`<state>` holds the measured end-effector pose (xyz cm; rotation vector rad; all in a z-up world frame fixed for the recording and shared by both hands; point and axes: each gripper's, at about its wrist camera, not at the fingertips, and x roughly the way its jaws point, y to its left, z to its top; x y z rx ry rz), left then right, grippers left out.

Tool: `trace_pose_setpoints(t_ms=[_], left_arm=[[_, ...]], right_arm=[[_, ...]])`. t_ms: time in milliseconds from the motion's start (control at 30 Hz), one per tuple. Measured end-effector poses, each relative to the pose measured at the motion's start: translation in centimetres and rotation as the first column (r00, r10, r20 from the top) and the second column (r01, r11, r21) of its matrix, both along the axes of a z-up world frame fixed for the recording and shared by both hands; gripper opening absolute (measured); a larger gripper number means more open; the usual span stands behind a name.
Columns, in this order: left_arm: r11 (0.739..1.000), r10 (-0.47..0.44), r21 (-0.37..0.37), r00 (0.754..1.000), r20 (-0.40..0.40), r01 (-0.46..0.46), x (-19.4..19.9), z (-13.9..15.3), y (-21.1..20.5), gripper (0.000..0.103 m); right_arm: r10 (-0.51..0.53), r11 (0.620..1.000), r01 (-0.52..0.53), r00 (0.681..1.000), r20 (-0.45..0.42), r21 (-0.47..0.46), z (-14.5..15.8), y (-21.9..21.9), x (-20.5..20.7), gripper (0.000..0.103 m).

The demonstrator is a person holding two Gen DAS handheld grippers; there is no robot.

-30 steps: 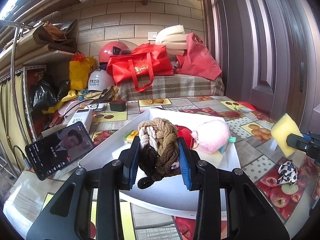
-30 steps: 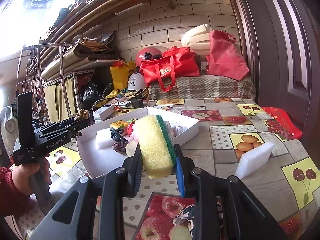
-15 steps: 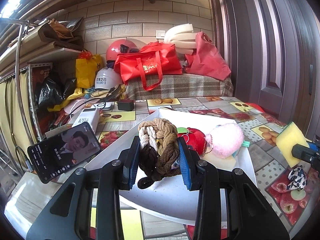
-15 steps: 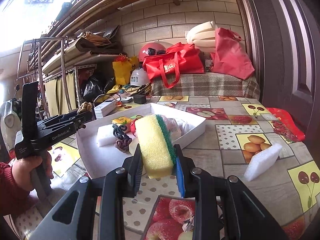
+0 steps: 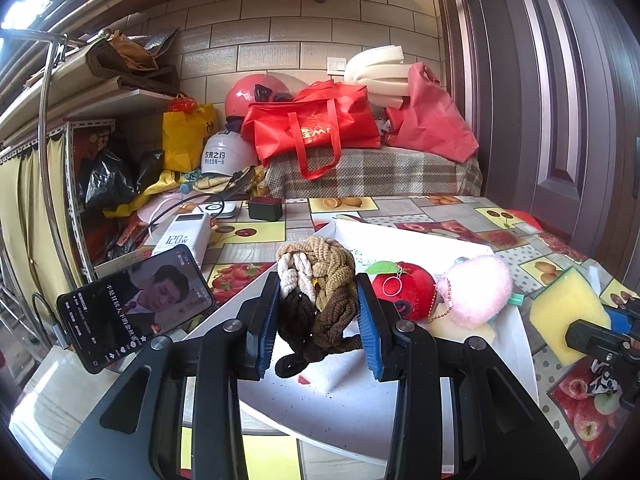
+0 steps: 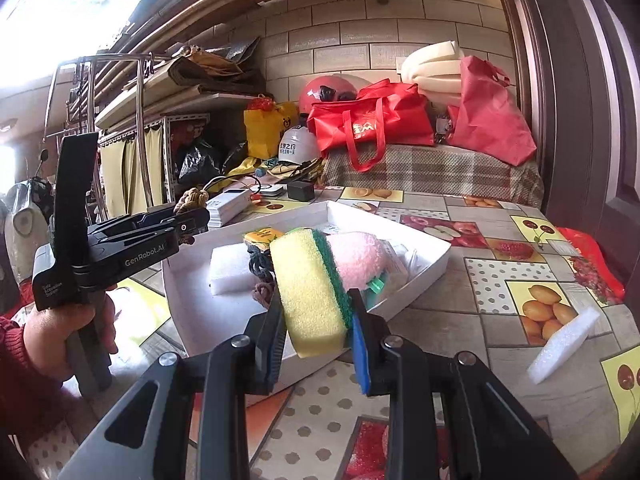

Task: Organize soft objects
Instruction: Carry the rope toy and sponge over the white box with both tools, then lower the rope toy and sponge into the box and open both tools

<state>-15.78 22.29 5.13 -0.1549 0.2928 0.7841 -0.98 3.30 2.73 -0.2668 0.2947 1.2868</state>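
Observation:
My left gripper is shut on a bundle of braided hair ties in tan, cream and dark brown, held above the near corner of a white tray. A red plush and a pink fluffy ball lie in the tray. My right gripper is shut on a yellow sponge with a green scrub layer, hanging over the tray's near edge. In the right wrist view the tray also holds a white foam block, dark hair ties and the pink ball.
A phone leans at the tray's left, with a power bank and charger behind. On the fruit-print cloth lie a white foam piece and a black-and-white cloth scrap. Red bags and helmets crowd the back.
Both grippers have drifted sideways with their loads. The sponge now hangs closer over the tray, and the tray's contents sit further right in the left wrist view.

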Motion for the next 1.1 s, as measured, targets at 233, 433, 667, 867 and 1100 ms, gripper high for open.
trace_pose_setpoints(t_ms=[233, 433, 667, 867, 1100], left_arm=[[1.000, 0.014, -0.011, 1.000, 0.005, -0.014, 0.0, -0.1, 0.8, 0.036], [0.998, 0.038, -0.041, 0.999, 0.012, -0.037, 0.1, -0.2, 1.9, 0.036], [0.998, 0.034, -0.047, 0.999, 0.012, -0.033, 0.2, -0.2, 2.2, 0.036], [1.000, 0.013, -0.014, 1.000, 0.002, -0.013, 0.4, 0.0, 1.6, 0.036], [0.999, -0.032, 0.015, 0.999, 0.001, 0.032, 1.2, 0.0, 1.2, 0.036]], right_arm=[[0.011, 1.000, -0.010, 1.000, 0.008, -0.028, -0.1, 1.8, -0.2, 0.028], [0.025, 0.995, -0.023, 0.999, 0.022, -0.094, -0.5, 3.8, -0.5, 0.028], [0.027, 0.977, -0.026, 1.000, 0.001, -0.211, -1.5, 7.2, 0.6, 0.028], [-0.061, 0.968, 0.070, 0.997, 0.043, -0.240, -1.6, 9.9, 2.7, 0.028], [-0.143, 0.978, 0.131, 0.988, -0.064, -0.160, -0.8, 9.8, 5.4, 0.028]])
